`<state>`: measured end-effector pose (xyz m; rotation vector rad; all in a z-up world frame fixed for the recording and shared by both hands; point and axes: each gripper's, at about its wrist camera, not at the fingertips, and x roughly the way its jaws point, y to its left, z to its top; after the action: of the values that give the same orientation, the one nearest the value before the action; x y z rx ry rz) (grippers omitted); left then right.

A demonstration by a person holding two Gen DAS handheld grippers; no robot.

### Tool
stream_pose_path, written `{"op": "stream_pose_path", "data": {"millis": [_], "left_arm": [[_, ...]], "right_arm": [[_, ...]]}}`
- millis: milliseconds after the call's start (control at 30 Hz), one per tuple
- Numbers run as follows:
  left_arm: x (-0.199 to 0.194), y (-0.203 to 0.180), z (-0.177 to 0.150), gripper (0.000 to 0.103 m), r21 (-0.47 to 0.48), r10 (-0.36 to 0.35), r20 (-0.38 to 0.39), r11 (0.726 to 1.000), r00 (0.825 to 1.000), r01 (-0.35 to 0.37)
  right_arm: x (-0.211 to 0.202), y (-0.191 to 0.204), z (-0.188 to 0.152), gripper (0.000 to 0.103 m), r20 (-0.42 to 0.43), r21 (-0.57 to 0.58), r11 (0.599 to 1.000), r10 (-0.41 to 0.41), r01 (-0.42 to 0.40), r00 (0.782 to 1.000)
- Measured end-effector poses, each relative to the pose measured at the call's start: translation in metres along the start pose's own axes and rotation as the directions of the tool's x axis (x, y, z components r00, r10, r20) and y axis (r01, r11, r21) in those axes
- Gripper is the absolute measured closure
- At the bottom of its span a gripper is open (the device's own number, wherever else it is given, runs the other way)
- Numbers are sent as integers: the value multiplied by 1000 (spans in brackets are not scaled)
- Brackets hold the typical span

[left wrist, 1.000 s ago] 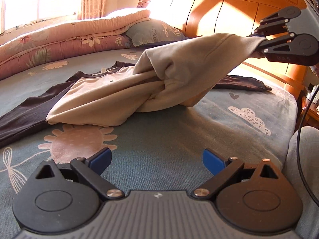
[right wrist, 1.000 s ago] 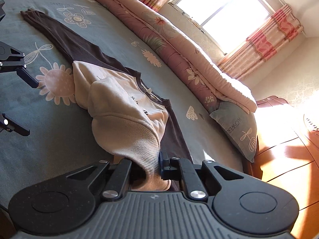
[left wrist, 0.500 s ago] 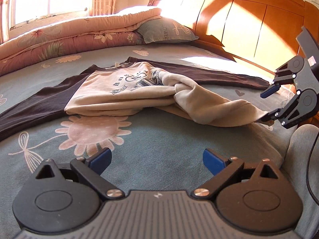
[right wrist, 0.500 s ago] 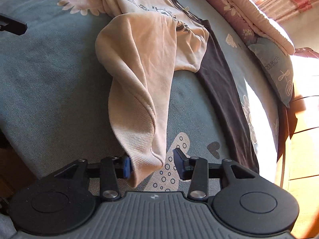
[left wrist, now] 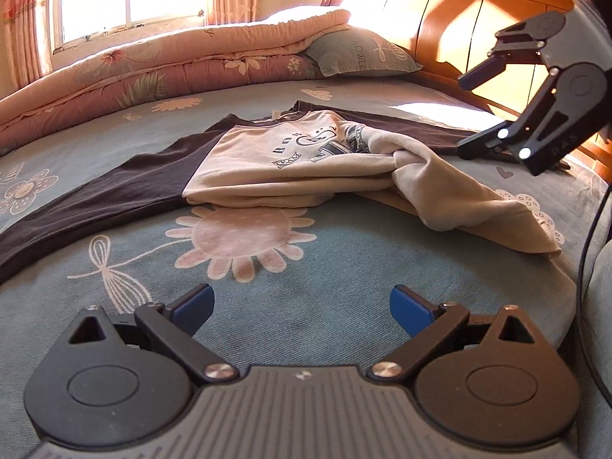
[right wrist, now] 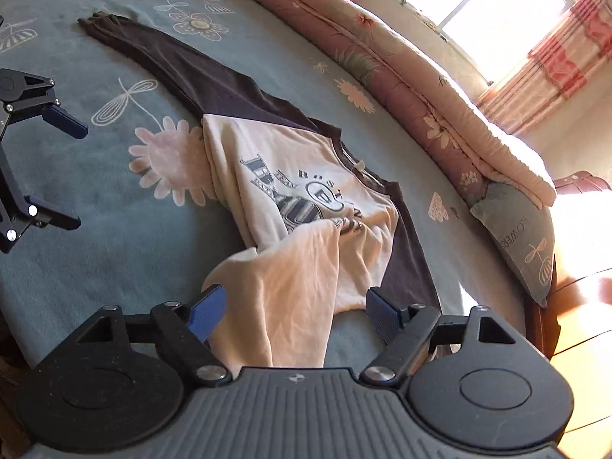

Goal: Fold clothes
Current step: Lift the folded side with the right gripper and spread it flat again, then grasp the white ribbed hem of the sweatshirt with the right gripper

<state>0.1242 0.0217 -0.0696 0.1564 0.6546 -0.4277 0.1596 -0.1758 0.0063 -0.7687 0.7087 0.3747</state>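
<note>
Right hand-held gripper (right wrist: 294, 311): jaws wide and opening, blue pads (right wrist: 382, 319) clear of cloth on both sides; cream hem of the sweatshirt (right wrist: 306, 206) lying loose on the bed between and just ahead of them, not pinched. Beyond the pads: cream body of the sweatshirt bunched and twisted, dark printed lettering face up, one dark sleeve running past the right pad toward the wooden headboard (right wrist: 585, 317), the other dark sleeve stretched far ahead and to the left across the blue floral bedsheet (right wrist: 95, 260). Farther out, on the right: blue pillow (right wrist: 516, 237), then rolled pink quilt (right wrist: 401, 76) along the bed's far edge under a sunlit window (right wrist: 474, 0) with pink curtains. Left hand-held gripper (left wrist: 302, 306): jaws wide, nothing between the pads, only bare bedsheet and a pink flower print directly ahead; sweatshirt well ahead of it, not touched. Seen from there, right hand-held gripper hanging above and to the right, over the sleeve nearest the headboard.
</note>
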Motion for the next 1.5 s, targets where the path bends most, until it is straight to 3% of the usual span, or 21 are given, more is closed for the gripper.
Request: {"op": "stream_pose_path", "data": {"millis": [67,200,333,433,500,600,733,833,900,1000,1233,1300,1433,1500], "left_arm": [[-2,5,-1,5,-6,8,1,1000,1000,-8],[-1,16,-1,5,-27,12,-1,1000,1000,-12],[2,26,0,5,-32,23,-4,999,1000,-23],[6,30,3,5,-35,18,6,999,1000,-18],[10,31,5,5,-36,9,12,999,1000,-8],[17,29,7,5,-35,-11,10,999,1000,11],[26,25,7,5,-43,-43,-4,998,999,42],[32,25,7,5,-60,-65,-16,996,998,64],[34,27,8,5,-77,-75,-20,994,997,73],[33,31,10,5,-113,-90,-17,990,996,87],[30,40,17,6,-235,-166,23,958,986,167],[35,40,20,12,-262,-193,30,945,981,194],[49,37,30,18,-304,-203,12,932,979,197],[49,37,35,18,-311,-168,19,936,986,165]], "right_arm": [[27,15,23,17,12,-40,999,7,-6,1000],[95,50,52,17,-62,-169,985,16,-26,998],[141,62,46,18,-130,-362,929,-136,81,982],[146,24,54,17,-125,-290,954,-123,82,985],[150,-14,67,17,-126,-154,987,-63,43,990],[169,-60,69,14,-122,13,1000,9,-8,992],[204,-107,56,8,-112,214,972,126,-100,986],[222,-112,38,4,-86,320,934,193,-156,977],[216,-116,30,4,-59,384,906,214,-176,975],[191,-117,20,4,-12,392,899,218,-196,976],[99,-96,4,4,108,314,932,155,-181,982],[76,-88,-4,4,145,312,935,128,-168,981],[47,-74,-32,5,230,415,876,160,-246,960],[44,-58,-40,9,248,417,866,184,-276,951]]}}
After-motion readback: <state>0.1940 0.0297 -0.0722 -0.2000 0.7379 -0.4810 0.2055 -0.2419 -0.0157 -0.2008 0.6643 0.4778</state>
